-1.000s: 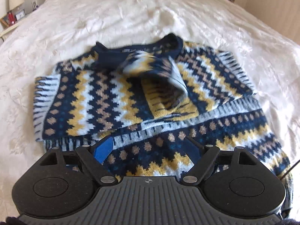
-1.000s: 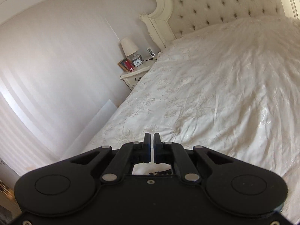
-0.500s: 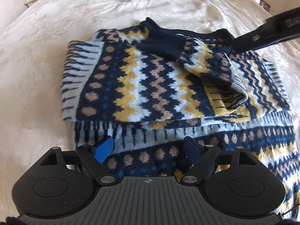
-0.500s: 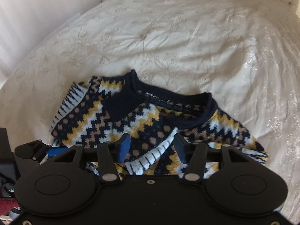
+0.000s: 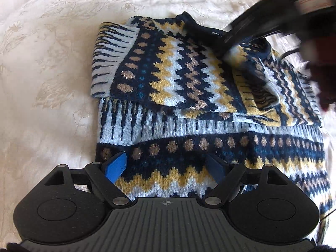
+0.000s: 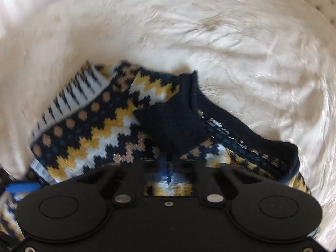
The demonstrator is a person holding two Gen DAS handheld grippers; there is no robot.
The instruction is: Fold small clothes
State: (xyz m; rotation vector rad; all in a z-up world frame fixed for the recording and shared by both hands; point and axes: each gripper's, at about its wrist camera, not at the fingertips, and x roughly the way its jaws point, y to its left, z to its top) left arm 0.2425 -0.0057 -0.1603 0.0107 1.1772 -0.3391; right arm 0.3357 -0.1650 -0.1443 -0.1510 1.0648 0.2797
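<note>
A navy, yellow and white patterned knit sweater lies on the bed with both sleeves folded across its chest. My left gripper is open, its blue pads low over the sweater's hem band. My right gripper is shut on the folded-in sleeve near the navy collar; it shows as a dark blurred shape in the left wrist view. The right wrist view also shows the sweater.
A cream embroidered bedspread surrounds the sweater on all sides. It fills the far part of the right wrist view. A tufted headboard edges the top right corner.
My right gripper dropped onto the sweater and closed on the sleeve near the collar. My left gripper moved slightly closer over the hem and stayed open.
</note>
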